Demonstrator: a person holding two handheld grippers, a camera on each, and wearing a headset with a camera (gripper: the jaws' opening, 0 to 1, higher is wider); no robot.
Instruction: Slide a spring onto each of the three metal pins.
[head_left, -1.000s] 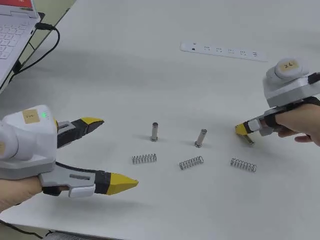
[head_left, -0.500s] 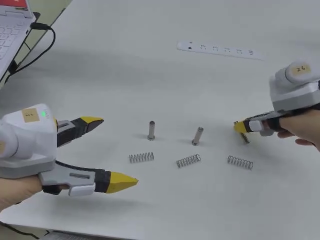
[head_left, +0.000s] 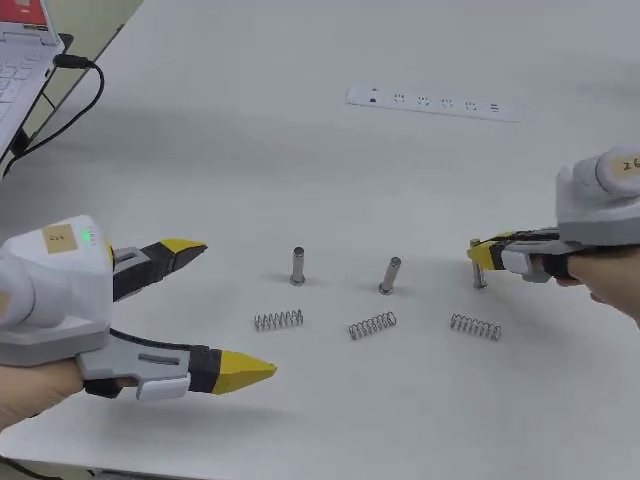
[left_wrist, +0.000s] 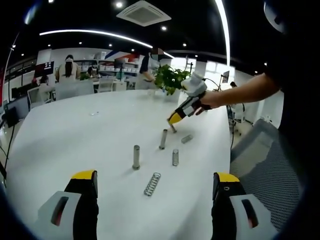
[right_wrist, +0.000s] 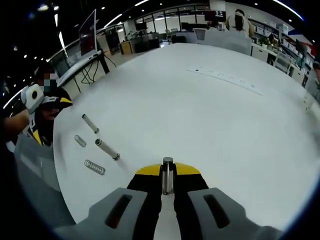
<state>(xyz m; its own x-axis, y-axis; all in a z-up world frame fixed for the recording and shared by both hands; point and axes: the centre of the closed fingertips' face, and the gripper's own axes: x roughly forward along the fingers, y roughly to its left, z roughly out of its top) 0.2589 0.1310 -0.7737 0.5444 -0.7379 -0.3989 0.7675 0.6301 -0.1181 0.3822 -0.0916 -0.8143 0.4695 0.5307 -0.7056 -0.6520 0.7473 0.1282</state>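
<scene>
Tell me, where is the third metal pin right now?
In the head view the third pin is on the right, gripped between the jaws of the right gripper, just beyond the rightmost spring and right of the middle pin.

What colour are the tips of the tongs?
Yellow; the left tongs show it best in the head view.

The left gripper (head_left: 240, 306) and right gripper (head_left: 476, 256) each have a white housing with a tan sticker on top, grey-and-black fingers (head_left: 165, 365) and pointed yellow tips; the left one bears a small green light (head_left: 88, 233). The person wears a dark short-sleeved top (left_wrist: 295, 65)
</scene>
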